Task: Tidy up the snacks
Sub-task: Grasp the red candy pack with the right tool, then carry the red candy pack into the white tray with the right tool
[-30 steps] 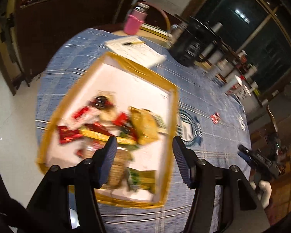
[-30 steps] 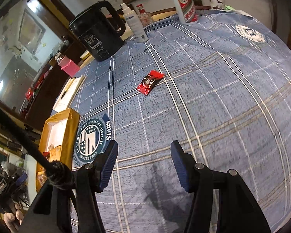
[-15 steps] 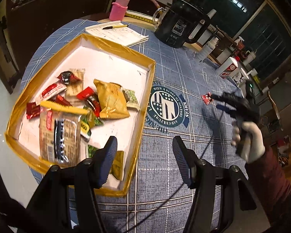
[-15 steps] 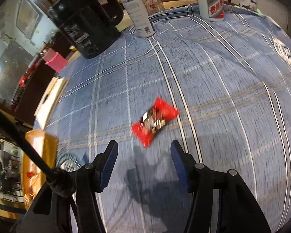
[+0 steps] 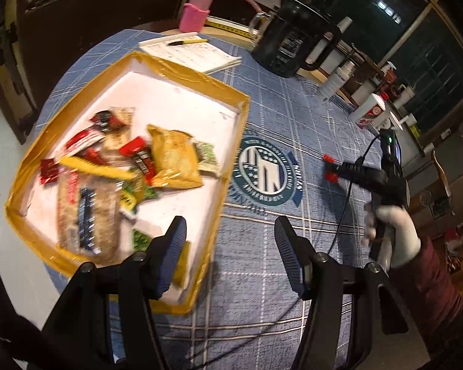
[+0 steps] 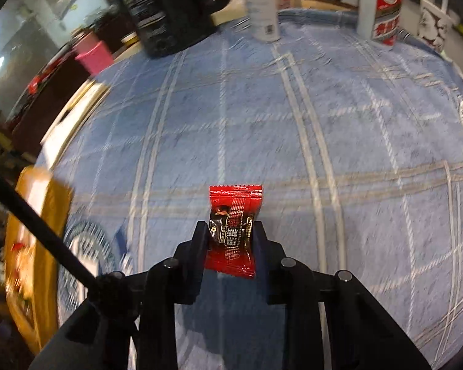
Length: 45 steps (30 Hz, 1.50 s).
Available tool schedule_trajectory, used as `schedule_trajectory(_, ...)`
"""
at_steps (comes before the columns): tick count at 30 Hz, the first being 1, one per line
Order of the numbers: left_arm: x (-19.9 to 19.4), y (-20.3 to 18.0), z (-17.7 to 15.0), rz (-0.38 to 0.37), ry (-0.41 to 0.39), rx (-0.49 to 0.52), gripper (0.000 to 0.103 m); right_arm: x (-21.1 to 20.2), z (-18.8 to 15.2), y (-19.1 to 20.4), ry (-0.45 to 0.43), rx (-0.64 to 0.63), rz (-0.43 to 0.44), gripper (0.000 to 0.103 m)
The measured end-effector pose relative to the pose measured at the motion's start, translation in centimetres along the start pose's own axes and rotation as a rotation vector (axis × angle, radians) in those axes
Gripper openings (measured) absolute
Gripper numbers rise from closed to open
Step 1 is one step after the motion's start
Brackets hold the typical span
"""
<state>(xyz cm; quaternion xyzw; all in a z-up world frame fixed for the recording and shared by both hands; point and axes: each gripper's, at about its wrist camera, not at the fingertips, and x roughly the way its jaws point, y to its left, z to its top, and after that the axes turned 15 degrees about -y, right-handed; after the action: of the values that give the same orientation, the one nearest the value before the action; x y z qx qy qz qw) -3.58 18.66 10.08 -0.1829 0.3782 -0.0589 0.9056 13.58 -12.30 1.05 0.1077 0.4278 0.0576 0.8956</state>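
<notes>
My right gripper [image 6: 231, 231] is shut on a small red snack packet [image 6: 234, 215], low over the blue checked tablecloth [image 6: 324, 154]. In the left wrist view the same right gripper [image 5: 339, 166] holds the red packet [image 5: 330, 175] right of the round emblem [image 5: 267, 174]. My left gripper [image 5: 230, 240] is open and empty, above the right edge of the yellow-rimmed white tray [image 5: 231, 154]. Several snack packets [image 5: 169, 157] lie piled in the tray's left half. The tray's edge shows at the left of the right wrist view [image 6: 37, 215].
A black kettle [image 5: 288, 46], a white bottle [image 5: 335, 81], a red and white bottle [image 5: 372, 111], a notepad with a pen [image 5: 194, 51] and a pink bottle [image 5: 196, 12] stand along the far side. The table edge curves near the tray's left.
My right gripper moved down to the red packet and shut on it. My left gripper swung right from over the tray to its right edge, still open.
</notes>
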Motion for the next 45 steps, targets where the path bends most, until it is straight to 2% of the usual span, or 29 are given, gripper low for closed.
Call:
schedule_trajectory(3,1.3,-1.3,0.1,-0.027,0.018,0.017,0.060,-2.0,-2.6,0.6,0.027,-0.018,0.057,0.027)
schedule_trajectory(9,3.7,-4.3,-0.7,-0.074,0.072,0.083,0.060,-5.1,-5.6,0.0,0.033,0.012,0.121,0.027)
schedule_trajectory(14,3.6,-4.3,-1.0,-0.061,0.072,0.082,0.060,-7.3,-6.6,0.2,0.011,0.022,0.170,0.027)
schedule_trajectory(28,-0.8,1.0,-0.1,0.045,-0.005,0.103,0.060,-11.1,-8.6,7.7,-0.016,-0.041,0.235,0.027)
schedule_trajectory(37,-2.5,5.9,0.5,0.097,0.002,0.068,0.060,-12.2,-10.1,14.7,0.003,-0.099,0.285,0.027)
schedule_trajectory(45,-3.9,8.8,0.9,0.161,-0.030,0.135,0.060,-12.5,-10.4,20.0,-0.015,-0.157,0.300,0.027)
